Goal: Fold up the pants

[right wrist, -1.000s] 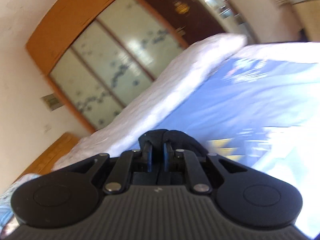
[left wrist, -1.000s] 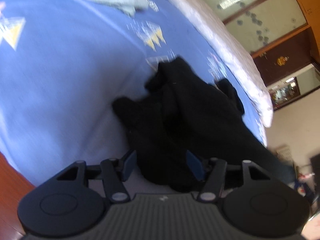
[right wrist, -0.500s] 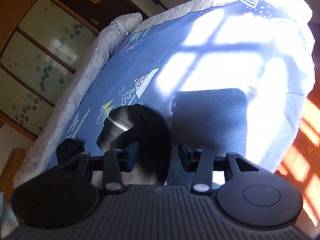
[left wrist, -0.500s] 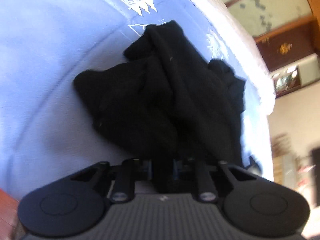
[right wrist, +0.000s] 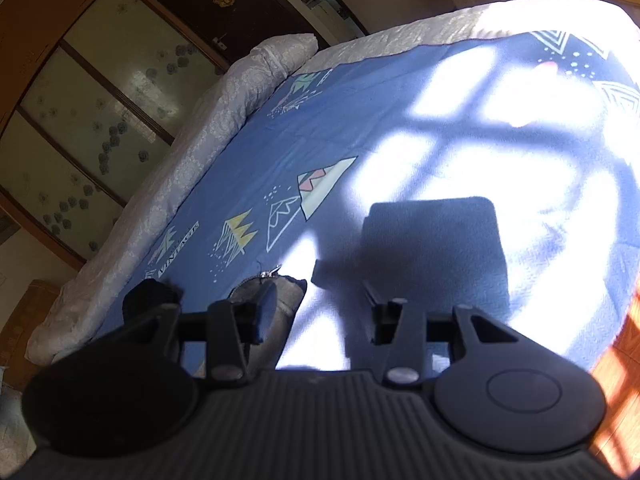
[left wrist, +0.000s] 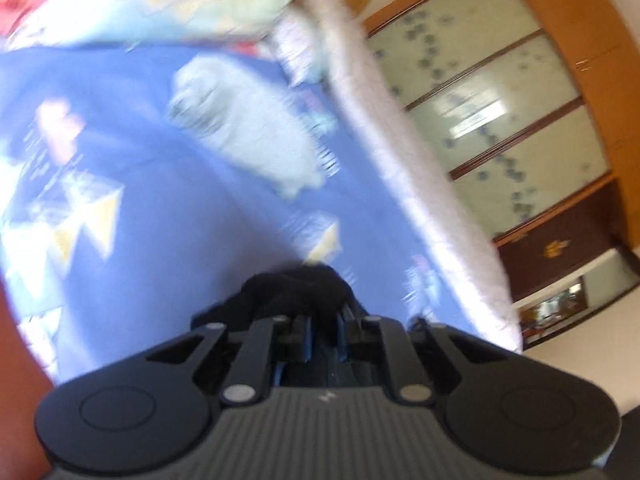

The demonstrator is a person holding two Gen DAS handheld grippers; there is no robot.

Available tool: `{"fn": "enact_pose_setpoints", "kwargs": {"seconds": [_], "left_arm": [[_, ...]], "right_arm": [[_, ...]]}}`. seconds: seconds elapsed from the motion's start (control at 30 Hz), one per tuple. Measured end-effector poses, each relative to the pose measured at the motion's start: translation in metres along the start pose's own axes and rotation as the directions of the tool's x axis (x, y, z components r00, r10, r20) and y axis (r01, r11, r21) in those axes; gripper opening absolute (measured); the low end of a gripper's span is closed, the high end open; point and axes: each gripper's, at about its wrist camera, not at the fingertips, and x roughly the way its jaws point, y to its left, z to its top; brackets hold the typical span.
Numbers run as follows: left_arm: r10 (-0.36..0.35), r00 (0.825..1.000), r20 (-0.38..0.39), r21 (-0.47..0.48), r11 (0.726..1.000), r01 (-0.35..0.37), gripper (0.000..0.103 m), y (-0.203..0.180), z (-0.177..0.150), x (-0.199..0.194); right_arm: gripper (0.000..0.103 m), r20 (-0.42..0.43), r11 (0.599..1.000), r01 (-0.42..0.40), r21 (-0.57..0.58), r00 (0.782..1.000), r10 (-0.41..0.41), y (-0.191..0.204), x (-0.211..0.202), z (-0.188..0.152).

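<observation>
A: Left gripper (left wrist: 323,334) status?

B: Fingers pinched together on a bunch of the black pants (left wrist: 298,290). The fabric is wadded up just ahead of the fingertips, over the blue bedsheet (left wrist: 168,216). The frame is motion-blurred, so fine detail is poor.

A: Right gripper (right wrist: 320,314)?

B: Fingers spread wide, nothing between them. It hangs over a sunlit patch of the sheet, with its own shadow cast on the fabric ahead.

A: Pants in the right view?

B: A dark lump (right wrist: 150,296) shows at the lower left by the left finger (right wrist: 266,312), plus a grey piece with a zipper (right wrist: 276,274) just behind that finger. Whether the finger touches it, can't tell.

A: Anything else on the bed?

B: A crumpled light grey garment (left wrist: 248,128) lies further up the sheet in the left view, well apart from the pants. A white quilt (right wrist: 224,108) runs along the far edge of the bed, beside a wardrobe with frosted sliding doors (right wrist: 104,92).
</observation>
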Motion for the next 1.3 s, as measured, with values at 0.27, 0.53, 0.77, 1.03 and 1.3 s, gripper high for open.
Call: {"fn": "enact_pose_setpoints", "kwargs": {"seconds": [0.27,0.53,0.77,1.03,1.3], "left_arm": [[0.032,0.999,-0.034,-0.071,0.997,-0.034,0.011,0.026,-0.005,0.004],[0.033,0.998,-0.057,0.179,0.984,-0.022,0.01,-0.089,0.065,0.072],[-0.133,0.991,-0.019,0.314,0.94,0.133,0.01,-0.292,0.134,0.122],[-0.363,0.932,-0.01,0.386,0.858,0.338,0.01,-0.291,0.079,0.043],[0.012,0.962,-0.273,0.145,0.989,0.028,0.01,-0.058,-0.034,0.115]], "right_arm": [[0.023,-0.169,0.996,-0.036,-0.079,0.985,0.022,0.042,0.066,-0.028],[0.005,-0.036,0.998,-0.026,-0.057,0.999,0.024,0.116,0.104,0.075],[0.006,0.207,0.995,-0.099,-0.015,0.973,0.1,0.193,0.067,0.202],[0.006,0.331,0.979,-0.19,-0.076,0.921,0.204,0.154,-0.022,0.217],[0.006,0.11,0.989,0.05,0.136,0.992,-0.065,-0.012,0.014,0.116]]}}
